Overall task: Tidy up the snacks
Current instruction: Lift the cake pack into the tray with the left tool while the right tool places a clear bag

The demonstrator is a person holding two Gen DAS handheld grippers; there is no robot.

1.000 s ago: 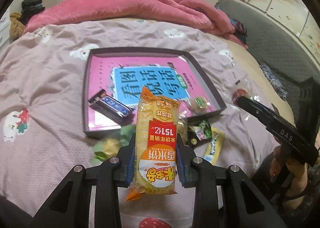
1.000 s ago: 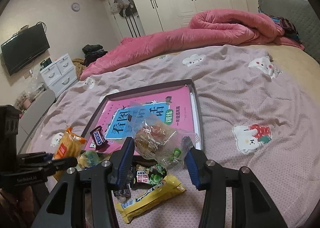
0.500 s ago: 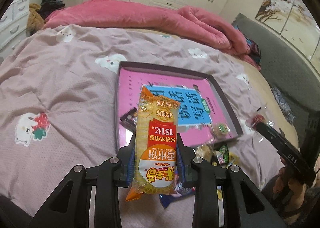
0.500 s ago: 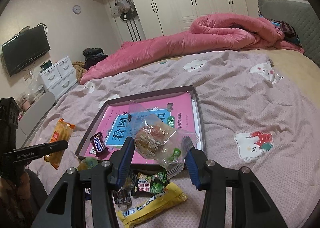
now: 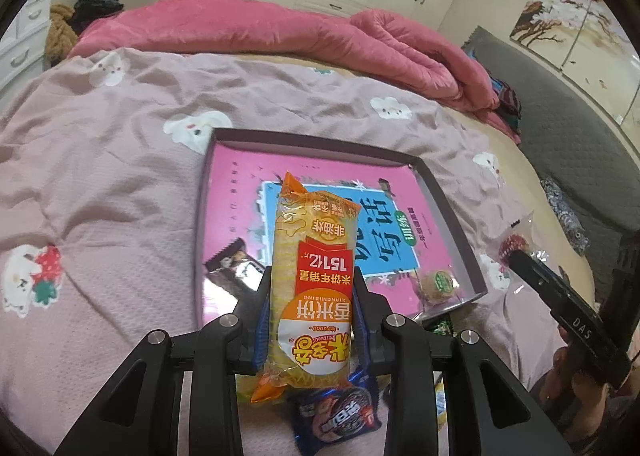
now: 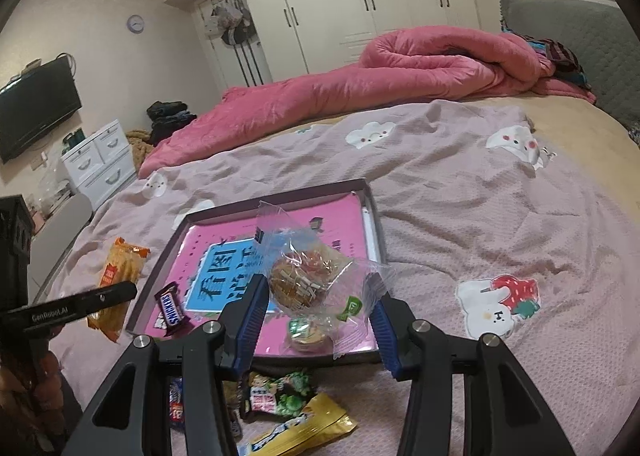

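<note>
1. While both hands work above it, the bed [image 6: 460, 192] carries everything on its pink printed cover, with a rolled pink quilt [image 6: 400, 76] along the far side.
2. Lying on the bed, the shallow dark tray [image 5: 452, 212] holds a pink book [image 5: 236, 192], a Snickers bar [image 6: 171, 306] near its left edge and a small round wrapped pastry [image 5: 438, 284] in its near right corner.
3. Held above the tray's near edge, the left hand-held gripper [image 5: 310, 320] is closed partway on an orange rice-cracker packet [image 5: 314, 280], pads pressing its two long sides, the packet pointing away over the tray.
4. Over the tray's near right part, the right hand-held gripper [image 6: 318, 308] clamps a clear bag of pastry [image 6: 304, 280] between its blue pads.
5. Below both hand-held grippers, loose snacks lie on the bed outside the tray: a blue packet [image 5: 340, 416], a green packet [image 6: 280, 396] and a yellow packet [image 6: 304, 428].
</note>
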